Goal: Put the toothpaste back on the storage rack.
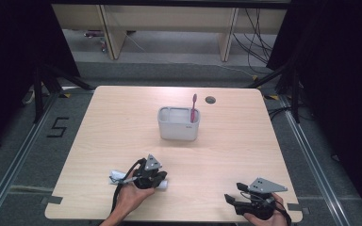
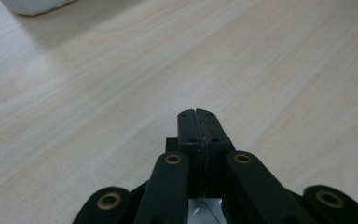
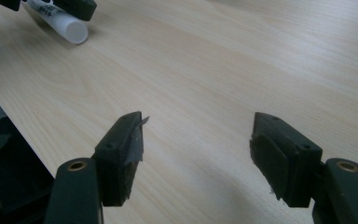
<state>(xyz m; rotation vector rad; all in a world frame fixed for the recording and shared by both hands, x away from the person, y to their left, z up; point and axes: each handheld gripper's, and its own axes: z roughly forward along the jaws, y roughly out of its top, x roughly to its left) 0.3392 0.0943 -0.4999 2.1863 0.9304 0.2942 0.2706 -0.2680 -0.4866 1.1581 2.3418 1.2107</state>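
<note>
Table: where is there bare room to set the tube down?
Free: the wood between the holder and both hand-held grippers, plus the strips left and right of the holder. Crowded: the near-left corner, where the left hand-held gripper sits over the tube; the right one fills the near-right.

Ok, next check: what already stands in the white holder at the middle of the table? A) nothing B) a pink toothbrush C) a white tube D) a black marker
B: a pink toothbrush stands upright at the right end of the white holder.
</note>
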